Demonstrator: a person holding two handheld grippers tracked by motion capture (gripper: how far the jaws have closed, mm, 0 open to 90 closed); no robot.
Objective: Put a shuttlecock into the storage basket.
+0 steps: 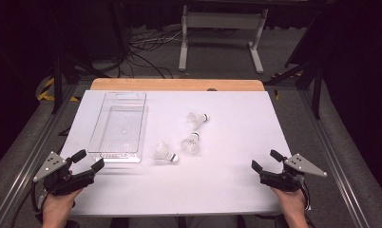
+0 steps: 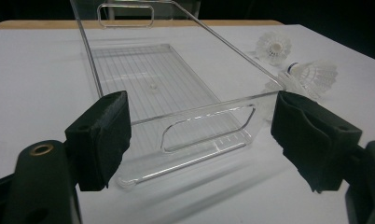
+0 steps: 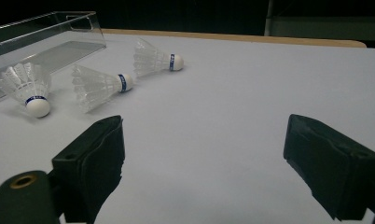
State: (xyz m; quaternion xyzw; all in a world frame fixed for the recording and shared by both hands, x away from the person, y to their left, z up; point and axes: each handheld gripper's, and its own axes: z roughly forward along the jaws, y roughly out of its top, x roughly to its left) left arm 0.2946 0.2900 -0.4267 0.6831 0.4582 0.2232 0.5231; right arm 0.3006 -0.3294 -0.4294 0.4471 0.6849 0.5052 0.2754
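**Starting layout: three shuttlecocks loose, tray empty**

Dark floor, loose cables and a white stand frame lie beyond the far edge of the table (image 1: 179,84), whose top is covered by a white sheet.

We read the work in hand as loading shuttlecocks into the clear tray. We count three shuttlecocks lying on their sides near the middle of the table. The near shuttlecock (image 1: 166,153) lies just beside the tray's near right corner. The middle shuttlecock (image 1: 191,142) lies a little to its right and farther from us. The far shuttlecock (image 1: 197,118) lies beyond that, toward the far edge. None touches another, and none is inside the tray.

The clear tray (image 1: 108,155) stands on the left half of the table, its long side running from the near edge toward the far edge. Its ribbed floor is bare. A cut-out handle shows in each end wall.

The left gripper (image 1: 87,160) rests at the near left corner, pointing at the tray's near end wall. Its jaws are spread wide with nothing between the pads. The right gripper (image 1: 266,160) rests at the near right corner, well apart from the shuttlecocks. Its jaws are likewise spread and hold nothing.

We judge that no part of the loading is done: all three pick-ups and placements are left.
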